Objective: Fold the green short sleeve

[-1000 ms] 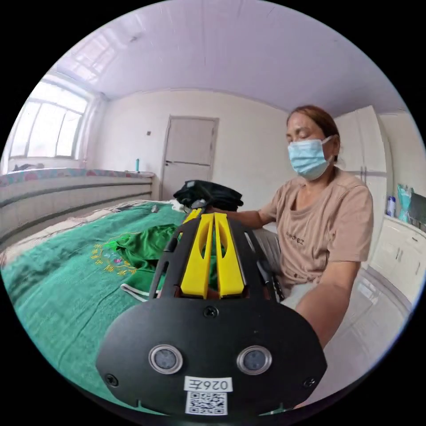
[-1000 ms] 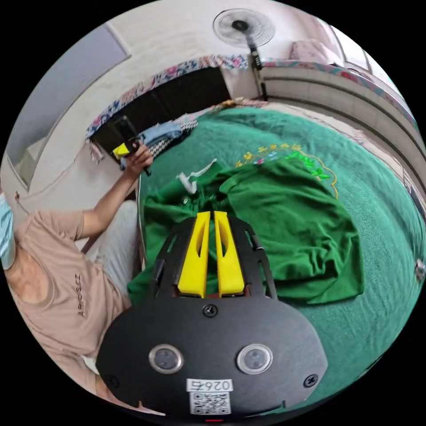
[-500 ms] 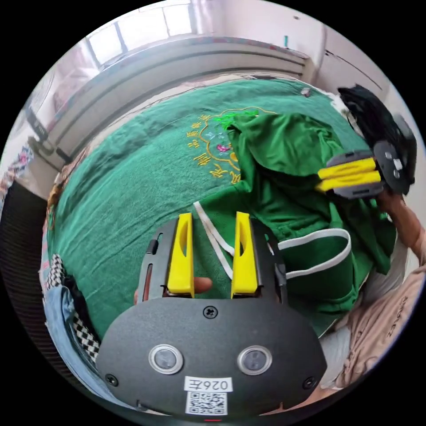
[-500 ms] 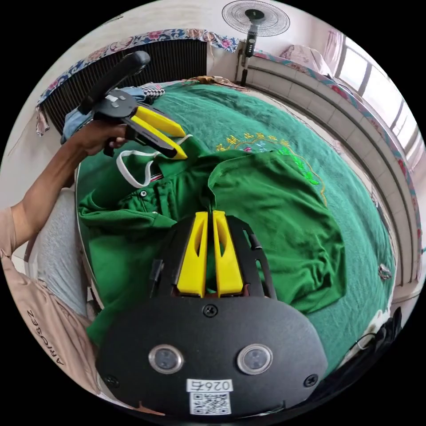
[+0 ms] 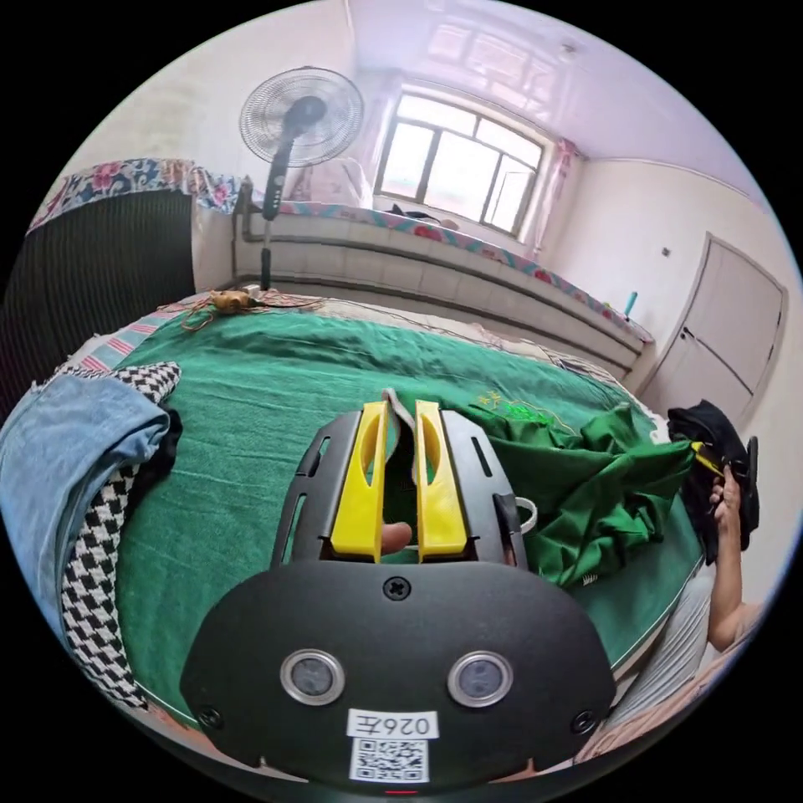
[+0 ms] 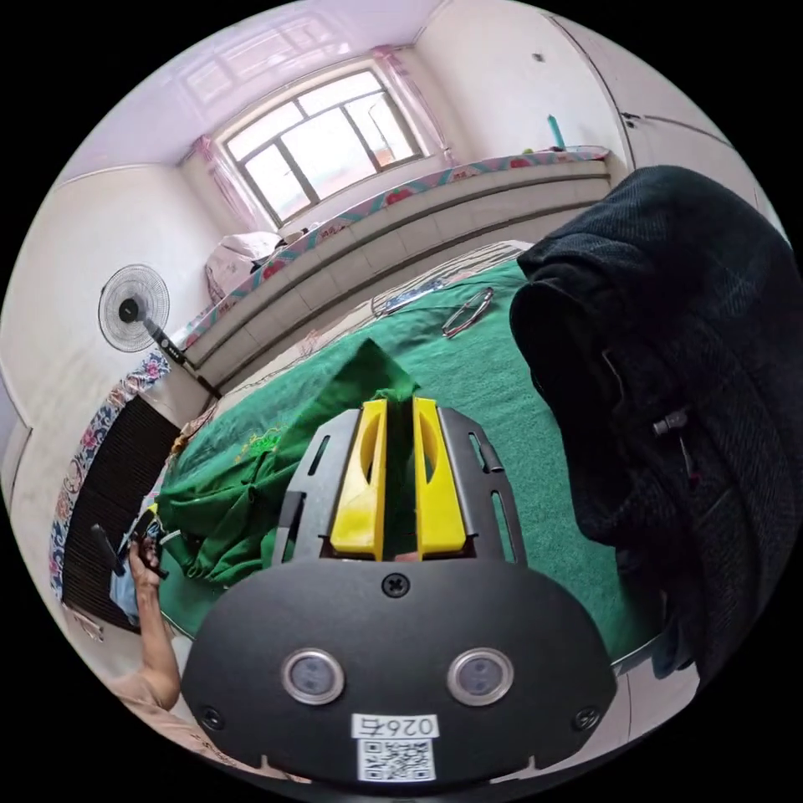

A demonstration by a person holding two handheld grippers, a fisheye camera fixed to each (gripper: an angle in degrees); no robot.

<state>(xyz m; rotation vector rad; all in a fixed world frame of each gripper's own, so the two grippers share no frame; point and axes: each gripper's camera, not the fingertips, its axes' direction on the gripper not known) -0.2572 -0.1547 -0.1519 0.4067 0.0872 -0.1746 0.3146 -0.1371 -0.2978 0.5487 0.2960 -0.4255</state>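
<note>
Two tools are at work, one at each end of the green shirt (image 5: 602, 493), which lies bunched and partly raised over the green bed cover (image 5: 251, 418). Our left tool (image 5: 401, 468) has its yellow jaws nearly together with a strip of the shirt's pale-trimmed edge between them, so we judge it pinching the cloth. Our right tool (image 6: 400, 477) has its jaws close on a raised peak of green fabric, and we read that as a pinch too, though the contact itself is partly hidden.

We judge the step in hand to be spreading the shirt, pulling it out between the two grips before any fold is made. The next move calls for drawing the tools apart until the cloth goes taut, then laying it flat on the bed with the wrinkles gone.

Room is uneven. A dark pile of clothing (image 6: 669, 401) sits just beside the right tool, so that end is crowded. A blue and checked stack (image 5: 100, 468) lies near the left tool. The bed edge runs near the person, while the far middle of the cover is open, apart from a small metal clip (image 6: 468, 311).
</note>
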